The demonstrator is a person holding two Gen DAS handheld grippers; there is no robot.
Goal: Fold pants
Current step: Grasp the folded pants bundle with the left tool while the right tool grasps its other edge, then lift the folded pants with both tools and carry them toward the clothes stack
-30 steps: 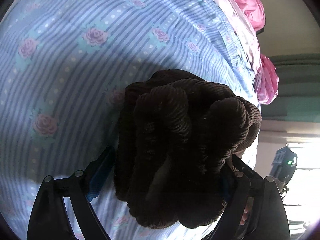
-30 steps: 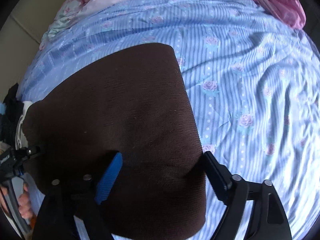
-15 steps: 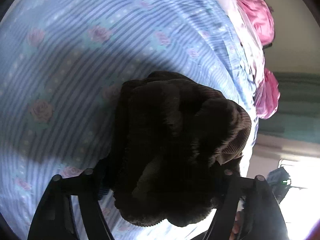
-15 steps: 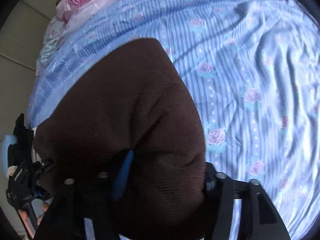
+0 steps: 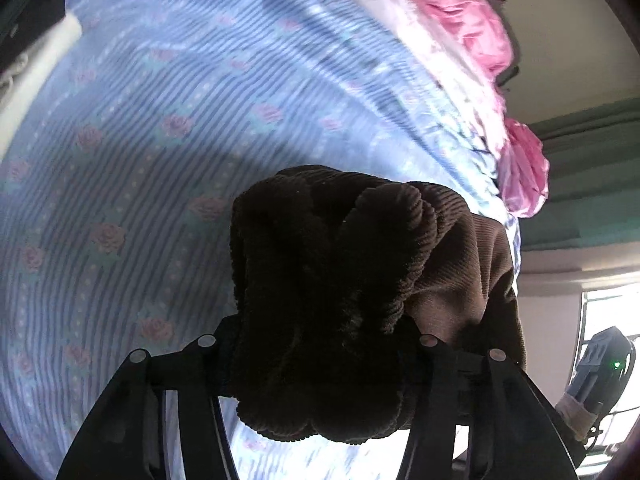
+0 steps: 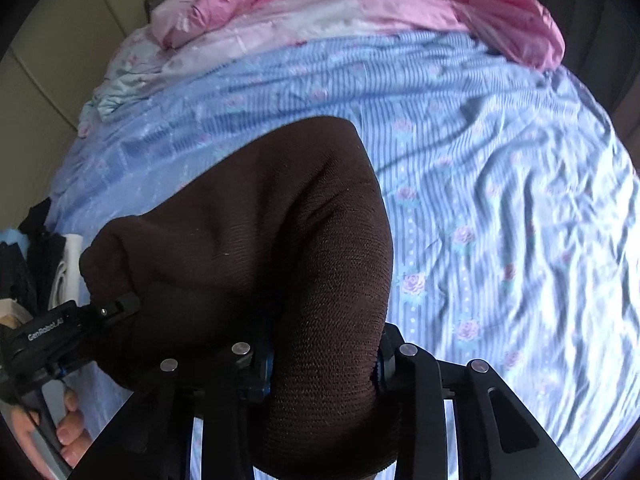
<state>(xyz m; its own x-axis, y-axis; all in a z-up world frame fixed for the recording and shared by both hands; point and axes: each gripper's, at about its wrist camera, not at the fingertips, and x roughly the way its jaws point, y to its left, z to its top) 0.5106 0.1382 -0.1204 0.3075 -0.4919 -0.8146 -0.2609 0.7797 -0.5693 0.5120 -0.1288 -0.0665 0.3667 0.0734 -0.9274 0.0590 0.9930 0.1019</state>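
The dark brown corduroy pants [image 6: 272, 248] are held up above a blue striped, rose-patterned bedsheet [image 6: 500, 220]. My left gripper [image 5: 320, 344] is shut on a thick bunched wad of the pants [image 5: 340, 280], which hides its fingertips. My right gripper [image 6: 324, 356] is shut on another part of the pants, with cloth draped over and between its fingers. In the right wrist view the left gripper [image 6: 80, 328] shows at the lower left, clamped on the far edge of the cloth.
Pink and white bedding [image 6: 340, 4] is piled at the far end of the bed, and it also shows in the left wrist view [image 5: 460, 28]. Dark clothes and a white item [image 6: 60, 272] lie at the left bed edge. A window [image 5: 608, 320] is at right.
Both grippers have lifted and tilted with the pants, so more of the far bedding shows. The cloth between them hangs more bunched and closer to the cameras.
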